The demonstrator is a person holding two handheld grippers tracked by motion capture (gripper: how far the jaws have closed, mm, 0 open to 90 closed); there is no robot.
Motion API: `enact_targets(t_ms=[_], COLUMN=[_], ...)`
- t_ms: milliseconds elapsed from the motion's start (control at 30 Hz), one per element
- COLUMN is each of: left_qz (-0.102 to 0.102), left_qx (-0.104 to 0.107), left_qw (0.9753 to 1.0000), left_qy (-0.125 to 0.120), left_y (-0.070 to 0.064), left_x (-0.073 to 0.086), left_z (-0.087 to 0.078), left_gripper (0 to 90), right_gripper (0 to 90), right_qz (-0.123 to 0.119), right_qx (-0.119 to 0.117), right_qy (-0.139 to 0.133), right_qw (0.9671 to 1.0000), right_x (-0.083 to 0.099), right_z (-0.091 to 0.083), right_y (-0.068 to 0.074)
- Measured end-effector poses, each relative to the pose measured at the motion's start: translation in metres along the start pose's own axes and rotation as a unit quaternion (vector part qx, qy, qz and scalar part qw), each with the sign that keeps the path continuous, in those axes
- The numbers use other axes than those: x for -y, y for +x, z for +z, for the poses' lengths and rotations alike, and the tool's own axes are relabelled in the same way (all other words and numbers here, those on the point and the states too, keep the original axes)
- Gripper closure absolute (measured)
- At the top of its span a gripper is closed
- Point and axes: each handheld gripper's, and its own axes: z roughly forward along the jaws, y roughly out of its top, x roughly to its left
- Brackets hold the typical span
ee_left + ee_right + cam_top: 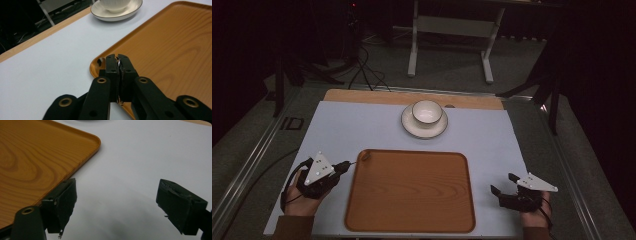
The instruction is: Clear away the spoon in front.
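White table (362,130); one tray (412,190); one cup (427,111); one saucer (412,127)

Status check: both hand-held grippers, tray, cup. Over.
Left hand-held gripper shut, tips over the orange wood-grain tray's near-left corner. Right hand-held gripper open, beside the tray. White cup on white saucer beyond.

One wooden tray (410,192), one cup (427,111), one saucer (411,127), two tools

- cup (114,5) and saucer (117,13) get chopped by the top edge in the left gripper view
- something thin and shiny pinched in the left gripper (119,62), too small to tell what
- tray (32,160) runs off the left edge, right gripper view
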Motion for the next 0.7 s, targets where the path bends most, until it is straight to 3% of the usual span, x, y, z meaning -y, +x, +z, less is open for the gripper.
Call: enact_targets(t_ms=[200, 467, 700], left_qz=[0.010, -0.005, -0.020], left_qx=[-0.001, 0.007, 0.047], left_qw=[0.9999, 0.9999, 0.9987], left_qy=[0.008, 0.008, 0.003], left_y=[-0.012, -0.028, -0.043], left_x=[0.004, 0.012, 0.022], left_z=[-0.001, -0.001, 0.002], left_gripper=[81.5, 76.5, 69.1], right_gripper=[16.7, 16.7, 16.7], right_qz=[0.001, 0.001, -0.001], right_qx=[0.003, 0.004, 0.006], right_qy=[-0.001, -0.001, 0.000], right_qw=[1.0000, 1.0000, 1.0000], right_x=[0.000, 0.000, 0.000], right_z=[-0.001, -0.001, -0.001], right_y=[0.000, 0.000, 0.000])
